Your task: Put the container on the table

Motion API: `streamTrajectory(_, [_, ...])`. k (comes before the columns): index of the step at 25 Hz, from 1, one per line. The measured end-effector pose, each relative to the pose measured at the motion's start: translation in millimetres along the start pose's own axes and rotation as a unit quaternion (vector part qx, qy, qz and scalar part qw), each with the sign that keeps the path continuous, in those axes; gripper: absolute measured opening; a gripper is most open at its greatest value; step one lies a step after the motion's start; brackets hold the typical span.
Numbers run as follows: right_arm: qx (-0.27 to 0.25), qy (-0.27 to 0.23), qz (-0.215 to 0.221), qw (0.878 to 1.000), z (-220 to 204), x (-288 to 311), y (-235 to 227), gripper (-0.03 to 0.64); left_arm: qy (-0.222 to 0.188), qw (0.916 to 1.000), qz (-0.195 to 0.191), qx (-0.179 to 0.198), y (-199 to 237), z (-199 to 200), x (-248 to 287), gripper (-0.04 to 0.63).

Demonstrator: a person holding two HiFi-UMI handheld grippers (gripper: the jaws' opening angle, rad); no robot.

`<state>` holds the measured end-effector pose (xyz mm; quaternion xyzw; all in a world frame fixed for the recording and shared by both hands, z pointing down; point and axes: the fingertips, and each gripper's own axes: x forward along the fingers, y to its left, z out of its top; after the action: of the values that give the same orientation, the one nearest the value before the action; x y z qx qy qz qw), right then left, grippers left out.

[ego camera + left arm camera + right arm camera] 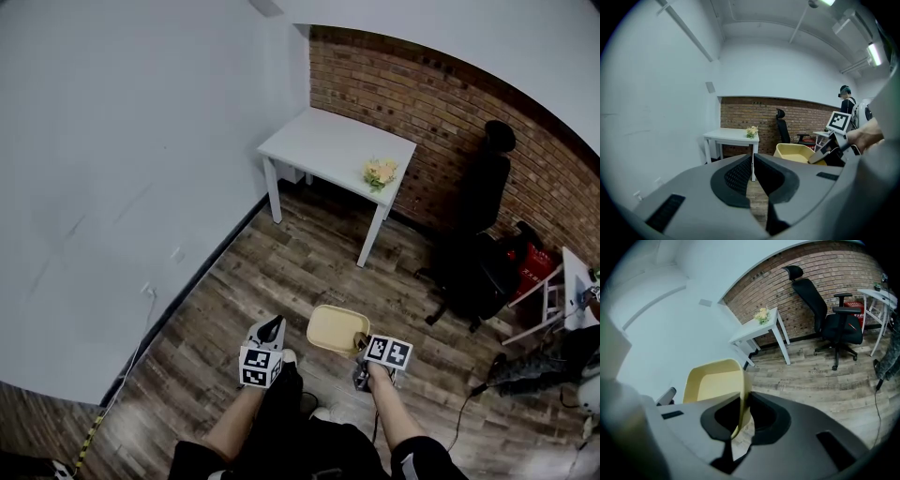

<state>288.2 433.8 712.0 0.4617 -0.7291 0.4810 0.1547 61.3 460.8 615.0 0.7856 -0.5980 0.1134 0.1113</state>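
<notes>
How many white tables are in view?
2. One white table in the corner by the brick wall; a second table partly at the right edge. More may be hidden.

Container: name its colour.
The container is pale yellow, seen best in the right gripper view.

Ahead of you, the white table (323,141) stands on the wood floor (281,281) in the corner. A bunch of flowers (380,172) sits on it, at the edge beside the brick wall (422,103).

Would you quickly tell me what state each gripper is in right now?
Left gripper: closed, nothing between its jaws.
Right gripper: closed on the rim of the yellow container.
</notes>
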Motion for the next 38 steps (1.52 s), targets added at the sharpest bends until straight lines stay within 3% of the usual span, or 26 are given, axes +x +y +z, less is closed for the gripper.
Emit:
streamTrajectory(16, [0.022, -0.020, -0.023, 0.999, 141.1, 133.4, 54.8, 0.048, -0.011, 0.9988, -0.048, -0.002, 125.3, 63.4, 163.7, 0.029])
streamTrajectory(23, [0.027, -0.019, -0.034, 0.999, 170.0, 176.6, 75.4, 0.048, -0.002, 0.9982, -0.059, -0.008, 174.2, 66.6, 202.0, 0.029])
streamTrajectory(38, [0.042, -0.019, -0.047, 0.998, 203.5, 229.8, 90.0, 0.048, 0.015, 0.9966, -0.081, -0.009, 228.8, 66.9, 245.7, 0.029])
